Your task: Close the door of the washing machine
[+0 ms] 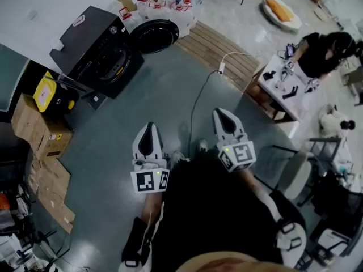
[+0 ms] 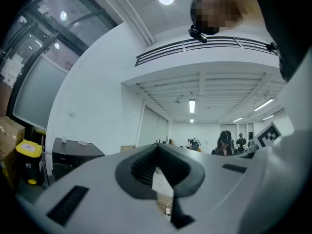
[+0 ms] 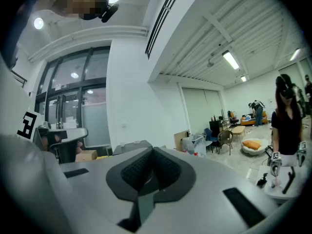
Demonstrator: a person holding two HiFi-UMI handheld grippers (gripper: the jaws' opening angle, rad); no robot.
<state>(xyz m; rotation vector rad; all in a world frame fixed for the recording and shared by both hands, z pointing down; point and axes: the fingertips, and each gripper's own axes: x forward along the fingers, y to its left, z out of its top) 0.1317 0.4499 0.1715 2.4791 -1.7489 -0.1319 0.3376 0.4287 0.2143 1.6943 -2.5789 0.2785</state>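
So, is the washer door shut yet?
No, in the head view the round door stands swung open beside the washer.

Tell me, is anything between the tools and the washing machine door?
Nothing blocks them. Only floor, with a thin cable lying on it, separates the left tool and right tool from the open door.

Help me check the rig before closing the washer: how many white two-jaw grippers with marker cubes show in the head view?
2. The white left gripper is at lower centre over the grey floor; the right gripper is just right of it. Neither is hidden.
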